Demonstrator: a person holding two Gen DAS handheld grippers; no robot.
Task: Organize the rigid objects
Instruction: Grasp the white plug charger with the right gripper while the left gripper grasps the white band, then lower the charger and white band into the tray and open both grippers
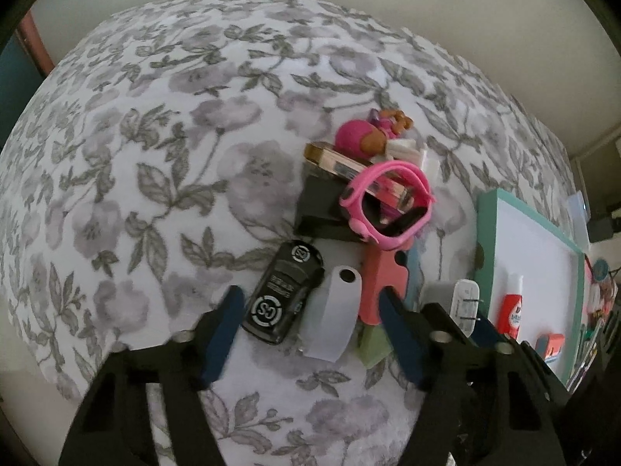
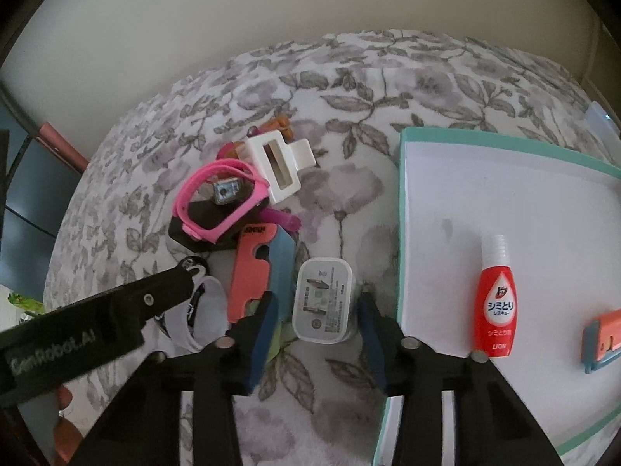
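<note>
The right gripper [image 2: 316, 310] straddles the white charger [image 2: 323, 303], pads not pressing; the left gripper [image 1: 308, 310] stands spread around the black toy car [image 1: 283, 295].

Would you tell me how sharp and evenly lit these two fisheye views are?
Left wrist view: dim and soft, the floral cloth bulges from fisheye distortion, corners vignetted black. Right wrist view: brighter, the red bottle label is readable, the tray edges bow, the cloth blurs toward the rim.
</note>
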